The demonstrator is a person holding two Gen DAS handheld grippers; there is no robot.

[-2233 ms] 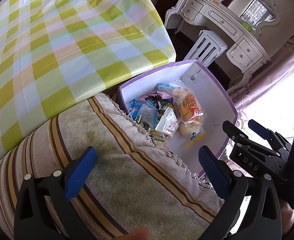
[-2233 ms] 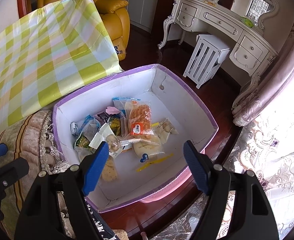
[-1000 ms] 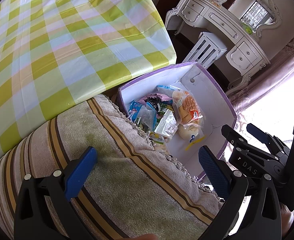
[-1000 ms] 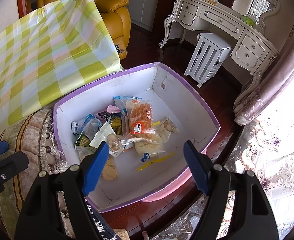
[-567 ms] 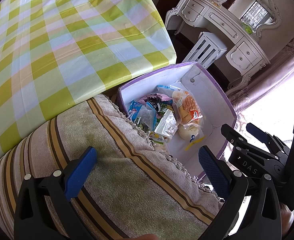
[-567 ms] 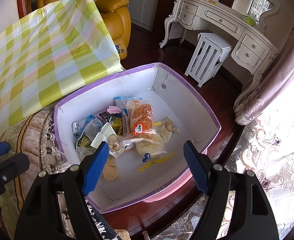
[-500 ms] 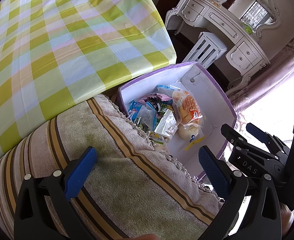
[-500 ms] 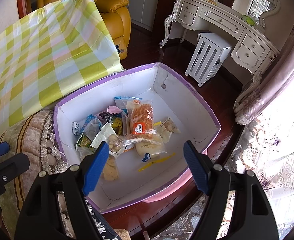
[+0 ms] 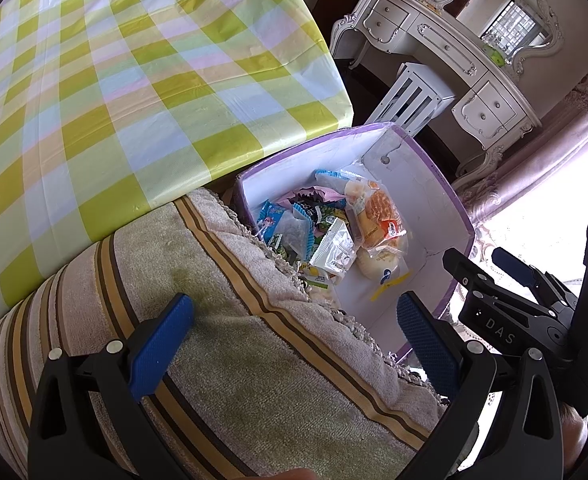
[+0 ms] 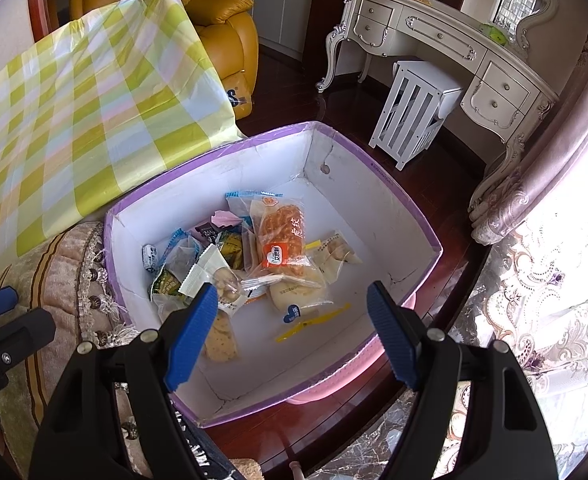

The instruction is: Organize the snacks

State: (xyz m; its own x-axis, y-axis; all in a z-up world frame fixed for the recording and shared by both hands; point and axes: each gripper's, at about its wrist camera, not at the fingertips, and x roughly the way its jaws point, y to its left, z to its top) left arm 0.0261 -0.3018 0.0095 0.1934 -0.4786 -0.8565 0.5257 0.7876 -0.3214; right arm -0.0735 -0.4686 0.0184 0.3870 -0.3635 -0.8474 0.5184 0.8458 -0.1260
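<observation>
A white box with a purple rim (image 10: 378,168) stands on the floor and holds several wrapped snacks, among them a bread packet (image 10: 281,236) and a cracker packet (image 10: 214,276). The box (image 9: 426,168) also shows in the left wrist view, with the snacks (image 9: 334,224) piled inside. My right gripper (image 10: 292,332) is open and empty, held above the box's near side. My left gripper (image 9: 290,340) is open and empty over a striped towel-covered cushion (image 9: 222,344), to the left of the box. The right gripper's body (image 9: 526,316) shows at right in the left wrist view.
A table under a yellow-green checked cloth (image 9: 114,80) lies left of the box. A white dressing table (image 10: 454,52) and a white slatted stool (image 10: 414,108) stand behind the box. A yellow armchair (image 10: 222,28) is at the back. A lace curtain (image 10: 542,320) hangs at right.
Almost nothing has changed. Both grippers stay open and nearly still, with only a slight drift of the views.
</observation>
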